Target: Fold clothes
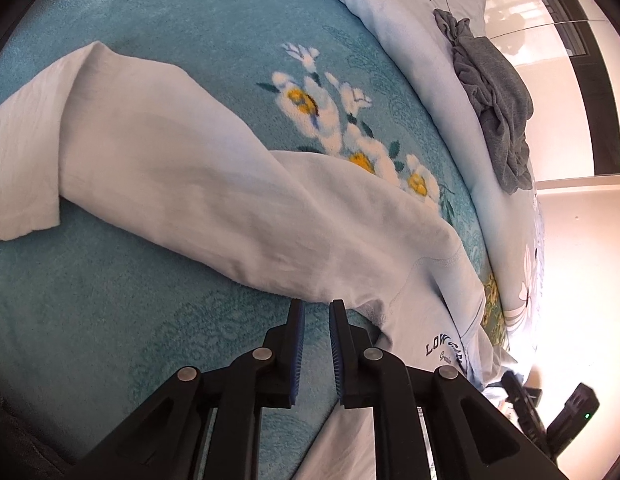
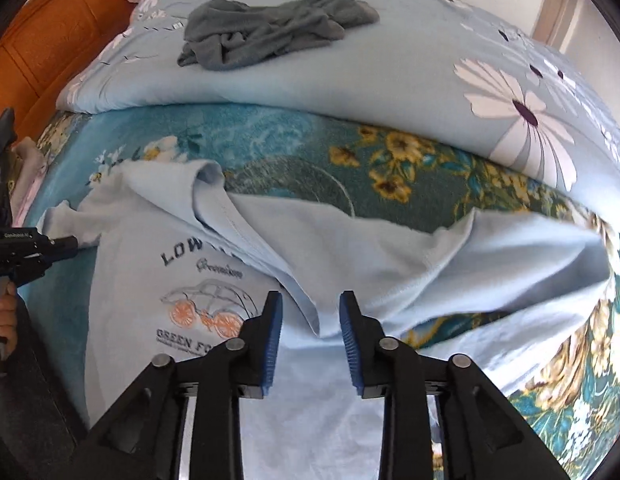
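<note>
A pale blue long-sleeved shirt (image 2: pixel 310 400) with a car print and dark lettering lies on a teal flowered blanket (image 1: pixel 110 320). In the left wrist view its sleeve (image 1: pixel 170 168) stretches away to the left, cuff end folded. My left gripper (image 1: pixel 315 308) is open with a narrow gap, tips at the sleeve's near edge by the armpit seam, nothing between them. My right gripper (image 2: pixel 310 300) is open over the shirt's shoulder, where folded cloth (image 2: pixel 302 272) bunches; the other sleeve (image 2: pixel 529 260) runs right.
A crumpled grey garment (image 2: pixel 270 28) lies on a light blue flowered quilt (image 2: pixel 389 80) at the back of the bed. A wooden headboard (image 2: pixel 50 40) stands at the far left. The left hand-held gripper (image 2: pixel 26 248) shows in the right wrist view.
</note>
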`<state>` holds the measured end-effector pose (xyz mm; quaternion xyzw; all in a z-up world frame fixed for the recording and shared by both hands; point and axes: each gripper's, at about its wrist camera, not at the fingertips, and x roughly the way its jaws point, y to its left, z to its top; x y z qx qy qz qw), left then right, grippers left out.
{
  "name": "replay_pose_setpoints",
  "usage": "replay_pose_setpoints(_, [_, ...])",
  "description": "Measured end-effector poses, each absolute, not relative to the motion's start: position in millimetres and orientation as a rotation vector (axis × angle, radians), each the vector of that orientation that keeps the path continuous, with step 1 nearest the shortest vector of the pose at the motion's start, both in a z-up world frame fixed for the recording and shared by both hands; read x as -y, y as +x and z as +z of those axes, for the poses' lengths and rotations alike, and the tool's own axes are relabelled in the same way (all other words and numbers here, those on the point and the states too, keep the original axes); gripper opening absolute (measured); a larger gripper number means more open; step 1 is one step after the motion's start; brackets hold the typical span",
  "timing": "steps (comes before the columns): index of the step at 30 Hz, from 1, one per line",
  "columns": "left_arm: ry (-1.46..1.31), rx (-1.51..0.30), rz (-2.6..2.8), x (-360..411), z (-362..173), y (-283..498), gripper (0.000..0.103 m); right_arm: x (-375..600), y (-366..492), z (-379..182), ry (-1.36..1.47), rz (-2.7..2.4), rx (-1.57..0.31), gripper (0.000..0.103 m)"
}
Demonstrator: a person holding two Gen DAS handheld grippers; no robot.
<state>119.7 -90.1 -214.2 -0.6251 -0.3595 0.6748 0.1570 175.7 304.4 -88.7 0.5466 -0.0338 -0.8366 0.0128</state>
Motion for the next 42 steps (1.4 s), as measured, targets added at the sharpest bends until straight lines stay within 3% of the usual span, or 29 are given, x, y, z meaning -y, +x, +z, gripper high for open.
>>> replay_pose_setpoints(3, [-1.772,1.011,1.945,89.5,-210.2,120.8,0.015,-282.3,121.6,-91.7,1.602,-2.560,0.254,0.045])
replay_pose_setpoints(7, [-1.760,1.049,1.973,98.2,-209.9,121.8,0.017,-271.9,58.0,-137.0,1.685,-2.277,0.751,0.045])
replay_pose_setpoints(13, [-1.737,1.229,1.885,113.0,-221.8,122.8,0.023,-262.7,27.6,-175.0,1.846,-2.160,0.926,0.044])
replay_pose_setpoints(14, [-1.736,1.228,1.876,110.9,-222.8,121.8,0.024,-259.2,26.6,-172.7,1.838,-2.150,0.927,0.034])
replay_pose_setpoints(15, [-1.734,1.228,1.867,108.7,-223.8,120.7,0.024,-255.0,25.4,-169.2,1.831,-2.146,0.912,0.018])
replay_pose_setpoints(16, [-1.733,1.226,1.858,106.6,-224.8,119.6,0.024,-249.3,23.1,-163.1,1.826,-2.162,0.855,0.013])
replay_pose_setpoints(22, [-1.716,1.214,1.844,97.8,-224.0,110.4,0.024,-222.2,-17.4,-114.4,1.739,-2.420,0.407,0.011])
replay_pose_setpoints(26, [-1.716,1.231,1.847,101.6,-225.3,109.7,0.024,-201.8,-56.5,-125.7,1.800,-2.470,0.131,0.011])
replay_pose_setpoints(31, [-1.695,1.267,1.876,117.0,-218.2,107.8,0.024,-201.2,-64.3,-156.2,1.929,-2.487,0.217,0.014])
replay_pose_setpoints(33, [-1.677,1.265,1.892,125.4,-209.4,102.5,0.025,-206.0,-55.1,-140.3,1.853,-2.590,0.237,0.044])
replay_pose_setpoints(35, [-1.696,1.119,1.970,137.7,-191.3,86.8,0.029,-210.5,-39.8,-113.9,1.720,-2.677,0.231,0.051])
replay_pose_setpoints(37, [-1.794,0.868,2.039,149.6,-176.3,68.4,0.036,-214.8,-19.8,-88.4,1.629,-2.715,0.227,0.051])
replay_pose_setpoints(42, [-2.040,0.243,2.153,182.3,-175.0,40.6,0.042,-228.1,43.3,-50.8,1.515,-2.730,0.272,0.052])
